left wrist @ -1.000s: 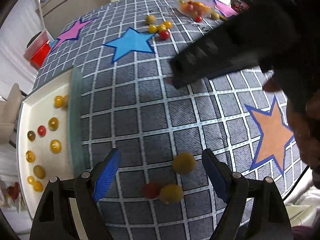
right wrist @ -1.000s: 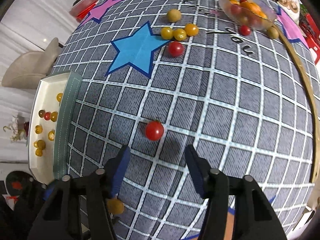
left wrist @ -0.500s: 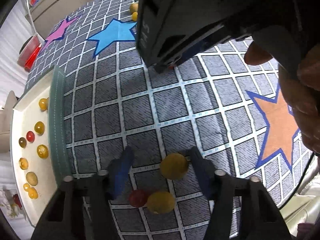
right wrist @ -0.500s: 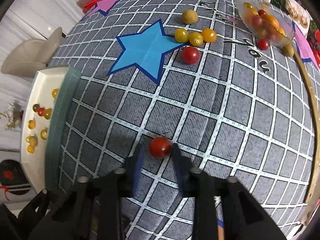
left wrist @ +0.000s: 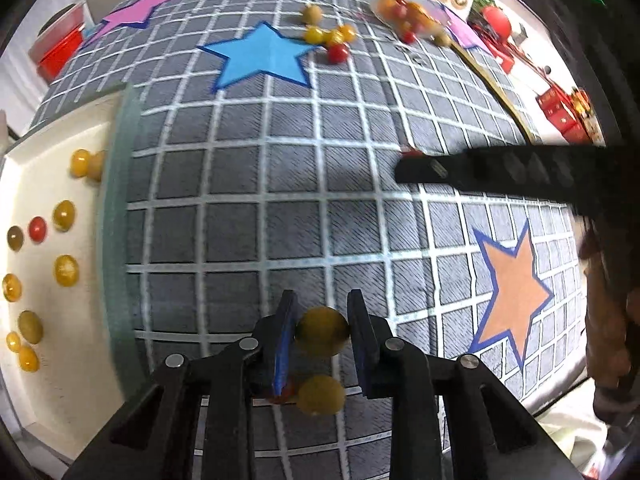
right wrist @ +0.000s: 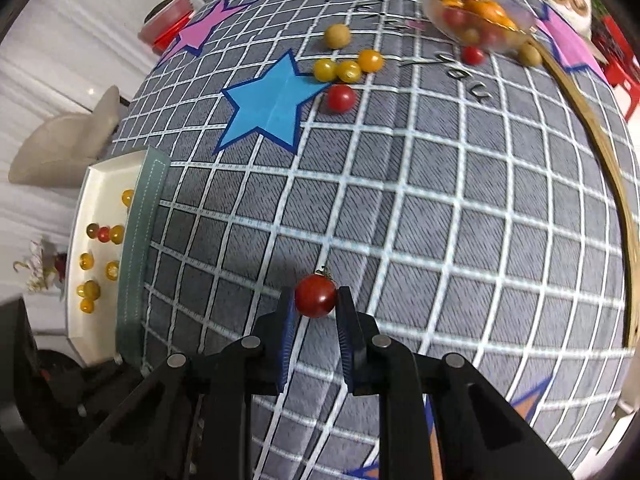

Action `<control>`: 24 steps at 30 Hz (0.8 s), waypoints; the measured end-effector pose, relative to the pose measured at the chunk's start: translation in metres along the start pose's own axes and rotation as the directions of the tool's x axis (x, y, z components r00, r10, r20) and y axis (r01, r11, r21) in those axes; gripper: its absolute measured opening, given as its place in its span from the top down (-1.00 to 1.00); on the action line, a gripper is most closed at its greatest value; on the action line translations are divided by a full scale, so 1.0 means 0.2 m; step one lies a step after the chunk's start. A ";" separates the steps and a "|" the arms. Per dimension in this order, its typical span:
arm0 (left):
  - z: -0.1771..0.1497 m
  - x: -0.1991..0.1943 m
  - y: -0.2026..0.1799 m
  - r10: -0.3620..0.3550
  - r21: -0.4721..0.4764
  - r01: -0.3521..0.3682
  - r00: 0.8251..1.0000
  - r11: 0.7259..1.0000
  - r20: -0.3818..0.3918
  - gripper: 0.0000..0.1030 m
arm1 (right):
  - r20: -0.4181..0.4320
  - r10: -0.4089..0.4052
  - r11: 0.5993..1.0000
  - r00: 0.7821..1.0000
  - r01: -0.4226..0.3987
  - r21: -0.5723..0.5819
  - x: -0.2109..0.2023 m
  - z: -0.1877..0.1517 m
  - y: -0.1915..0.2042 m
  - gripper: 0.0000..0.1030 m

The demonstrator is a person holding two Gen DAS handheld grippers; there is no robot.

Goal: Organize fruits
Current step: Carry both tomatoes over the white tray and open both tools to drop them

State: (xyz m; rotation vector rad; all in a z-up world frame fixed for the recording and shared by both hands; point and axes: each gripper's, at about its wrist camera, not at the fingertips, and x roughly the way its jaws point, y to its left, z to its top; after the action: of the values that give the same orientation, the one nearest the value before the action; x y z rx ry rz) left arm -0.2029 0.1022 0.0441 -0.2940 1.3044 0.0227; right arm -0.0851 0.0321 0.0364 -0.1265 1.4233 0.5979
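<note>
My left gripper (left wrist: pixel 322 312) is shut on a yellow tomato (left wrist: pixel 322 336) just above the grey checked cloth. A second yellow tomato (left wrist: pixel 320 394) and a partly hidden red one (left wrist: pixel 282 394) lie below it. My right gripper (right wrist: pixel 314 300) is shut on a red cherry tomato (right wrist: pixel 315 295); it also shows as a dark bar in the left wrist view (left wrist: pixel 480 170). A cream tray (left wrist: pixel 44 160) with several yellow and red tomatoes sits at the left, also in the right wrist view (right wrist: pixel 96 184).
Loose yellow and red tomatoes (right wrist: pixel 346 70) lie beside the blue star (right wrist: pixel 268 100). A clear bowl of tomatoes (right wrist: pixel 478 18) stands at the far right. A red-lidded box (left wrist: pixel 60 46) is beyond the cloth's far left edge. A wooden hoop (right wrist: pixel 600 140) runs along the right.
Both grippers closed from open: the left onto the yellow tomato, the right onto the red cherry tomato. The right gripper has moved off to the right in the left wrist view.
</note>
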 end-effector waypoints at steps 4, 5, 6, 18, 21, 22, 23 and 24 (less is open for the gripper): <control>0.02 -0.06 0.07 0.022 -0.022 -0.022 0.999 1.000 0.026 0.47 | -0.006 0.014 1.000 1.000 -0.013 0.023 -0.04 -0.08 -0.01 0.57; 0.02 -0.07 0.08 0.026 -0.027 -0.025 0.999 0.999 0.032 0.47 | -0.008 0.016 1.000 1.000 -0.016 0.024 -0.05 -0.09 -0.01 0.57; 0.03 -0.09 0.10 0.033 -0.034 -0.031 0.999 0.999 0.039 0.47 | -0.011 0.018 1.000 1.000 -0.018 0.025 -0.05 -0.10 -0.01 0.57; -0.04 -0.25 0.40 0.138 -0.154 -0.123 0.986 0.980 0.090 0.47 | -0.035 0.041 0.997 0.999 -0.043 -0.058 -0.03 -0.08 0.24 0.57; -0.09 -0.29 0.50 0.169 -0.196 -0.149 0.981 0.969 0.091 0.47 | -0.041 0.057 0.993 0.998 -0.061 -0.101 -0.02 -0.06 0.35 0.57; -0.11 -0.30 0.53 0.178 -0.211 -0.156 0.980 0.965 0.090 0.47 | -0.042 0.060 0.992 0.997 -0.065 -0.110 -0.02 -0.06 0.38 0.57; -0.13 -0.31 0.57 0.191 -0.231 -0.167 0.978 0.959 0.087 0.47 | -0.044 0.065 0.990 0.997 -0.070 -0.125 -0.01 -0.05 0.42 0.57; -0.14 -0.31 0.60 0.201 -0.244 -0.176 0.976 0.954 0.084 0.47 | -0.047 0.071 0.987 0.996 -0.077 -0.141 0.00 -0.04 0.47 0.57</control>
State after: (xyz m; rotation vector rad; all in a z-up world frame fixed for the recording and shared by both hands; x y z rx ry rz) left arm -0.2690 0.2213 0.0727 -0.3644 1.2191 0.3538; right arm -0.1352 0.1086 0.0607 -0.2014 1.4303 0.7625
